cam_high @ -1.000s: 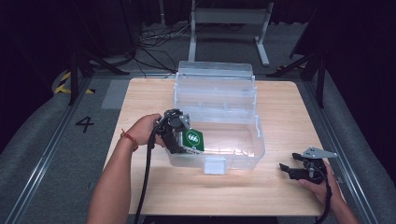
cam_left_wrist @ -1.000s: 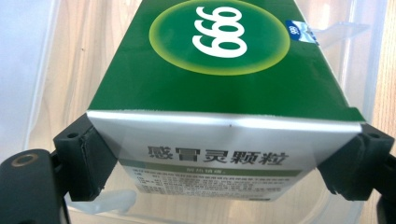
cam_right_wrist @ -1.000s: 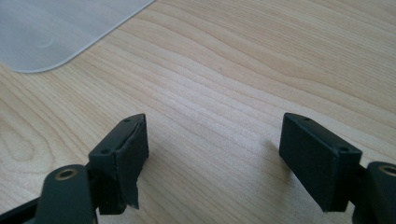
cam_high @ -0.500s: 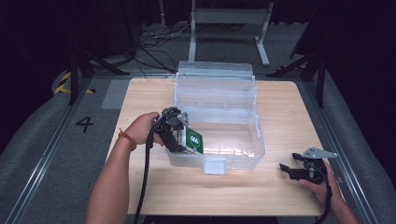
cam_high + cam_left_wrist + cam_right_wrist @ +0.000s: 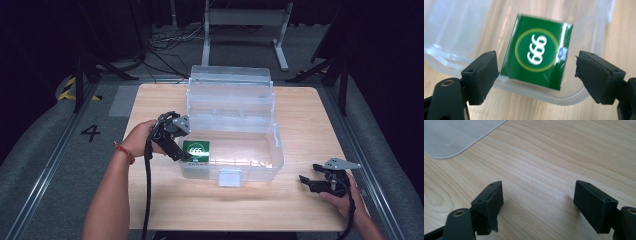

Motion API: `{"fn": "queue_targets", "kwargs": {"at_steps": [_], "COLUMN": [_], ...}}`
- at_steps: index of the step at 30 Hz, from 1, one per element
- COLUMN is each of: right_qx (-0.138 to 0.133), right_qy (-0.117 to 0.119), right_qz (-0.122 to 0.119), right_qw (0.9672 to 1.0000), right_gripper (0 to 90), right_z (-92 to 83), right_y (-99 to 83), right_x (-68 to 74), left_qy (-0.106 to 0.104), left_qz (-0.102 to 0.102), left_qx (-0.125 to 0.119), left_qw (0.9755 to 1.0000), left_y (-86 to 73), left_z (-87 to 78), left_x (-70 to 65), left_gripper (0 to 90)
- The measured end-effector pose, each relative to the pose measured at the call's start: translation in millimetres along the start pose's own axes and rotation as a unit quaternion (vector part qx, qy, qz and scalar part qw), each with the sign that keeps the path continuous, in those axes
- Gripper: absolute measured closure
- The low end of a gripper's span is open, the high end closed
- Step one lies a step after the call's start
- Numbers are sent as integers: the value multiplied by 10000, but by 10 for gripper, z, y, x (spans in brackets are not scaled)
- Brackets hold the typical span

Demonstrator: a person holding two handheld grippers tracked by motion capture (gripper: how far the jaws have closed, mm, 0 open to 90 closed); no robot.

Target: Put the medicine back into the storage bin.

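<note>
Jaws of the left gripper point(image 5: 536, 75) stand wide apart with nothing pressed between their pads, though they have just been closing a little; the flat green square packet with a white "666" in a yellow ring point(image 5: 537, 52) shows between them but beyond, lying inside the clear plastic storage box point(image 5: 260, 120), at its near left corner. From above, that left gripper point(image 5: 182, 152) hangs at the box's left front rim, tilted down toward the packet point(image 5: 196, 151), the person's left hand point(image 5: 142, 140) wrapped round its body.

Nearer me on the right, the right gripper point(image 5: 306, 181) rests low over the pale wooden table point(image 5: 165, 200), close to the front right edge and well apart from the box. Its jaws are spread wide too, bare wood grain between them point(image 5: 537, 195), with a rounded frosted corner of the box point(image 5: 454, 137) farther off.

Farther back, the box's hinged lid point(image 5: 230, 80) stands upright.
</note>
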State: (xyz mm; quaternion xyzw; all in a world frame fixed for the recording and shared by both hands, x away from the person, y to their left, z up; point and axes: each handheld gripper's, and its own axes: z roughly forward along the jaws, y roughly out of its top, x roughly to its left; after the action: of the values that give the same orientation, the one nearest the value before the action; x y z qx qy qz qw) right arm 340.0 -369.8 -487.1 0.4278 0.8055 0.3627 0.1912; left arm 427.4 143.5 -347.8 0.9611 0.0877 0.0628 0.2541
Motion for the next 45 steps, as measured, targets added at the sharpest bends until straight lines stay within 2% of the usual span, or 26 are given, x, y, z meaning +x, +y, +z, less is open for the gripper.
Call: {"fn": "queue_targets", "kwargs": {"at_steps": [1,3,5,8,11,13,16,18,21,25,27,29,31,34,37,39,40,41,43,45], "right_qx": [2,2,4,0,1,1,1,1,21,99,168,253,222,86,-74,-152,-202,-228,-335,-446], "right_qy": [-3,-4,-4,0,1,4,6,18,29,38,55,61,47,81,160,191,170,144,164,134], "right_qz": [-2,-3,-5,-1,-2,-5,-9,-18,-26,-44,-55,-97,-101,-87,-156,-219,-247,-273,-340,-424], "right_qw": [10000,10000,10000,10000,10000,10000,10000,10000,10000,9999,9998,9996,9997,9999,9997,9995,9993,9993,9987,9980], "right_gripper": [242,242,242,241,242,241,242,241,242,244,265,274,283,297,313,319,322,321,325,328], "right_z": [0,0,0,0,0,0,1,2,3,2,-1,-5,-19,-75,-142,-183,-202,-221,-265,-310], "right_y": [0,0,0,0,0,0,1,2,7,25,46,69,95,178,283,373,423,476,587,705], "right_x": [0,0,0,0,0,-1,-2,-5,-7,-9,-3,4,9,20,44,52,53,55,58,62], "left_qy": [-54,-30,-22,128,196,416,465,580,547,377,333,351,338,322,379,395,367,410,358,424], "left_qz": [34,60,-61,-74,-305,-387,-444,-566,-788,-653,-608,-505,-497,-461,-309,-364,-389,-444,-431,-451], "left_qx": [-7,-39,-120,-221,-302,-319,-406,-516,-776,-905,-1059,-1067,-1185,-1226,-1050,-1022,-908,-852,-773,-716], "left_qw": [10000,10000,9999,9996,9989,9979,9971,9954,9924,9930,9920,9924,9911,9909,9933,9933,9944,9945,9954,9955], "left_y": [13,38,53,88,102,95,74,35,-34,-124,-157,-172,-174,-150,-117,-114,-115,-118,-124,-126], "left_z": [0,5,6,-17,-52,-63,-80,-98,-98,-42,-3,36,85,155,211,232,281,308,345,379], "left_x": [-10,-25,-48,-97,-141,-197,-246,-321,-402,-564,-638,-702,-753,-818,-866,-873,-862,-868,-861,-856], "left_gripper": [188,187,184,151,155,155,154,169,162,156,158,174,185,244,310,339,352,374,386,425]}}
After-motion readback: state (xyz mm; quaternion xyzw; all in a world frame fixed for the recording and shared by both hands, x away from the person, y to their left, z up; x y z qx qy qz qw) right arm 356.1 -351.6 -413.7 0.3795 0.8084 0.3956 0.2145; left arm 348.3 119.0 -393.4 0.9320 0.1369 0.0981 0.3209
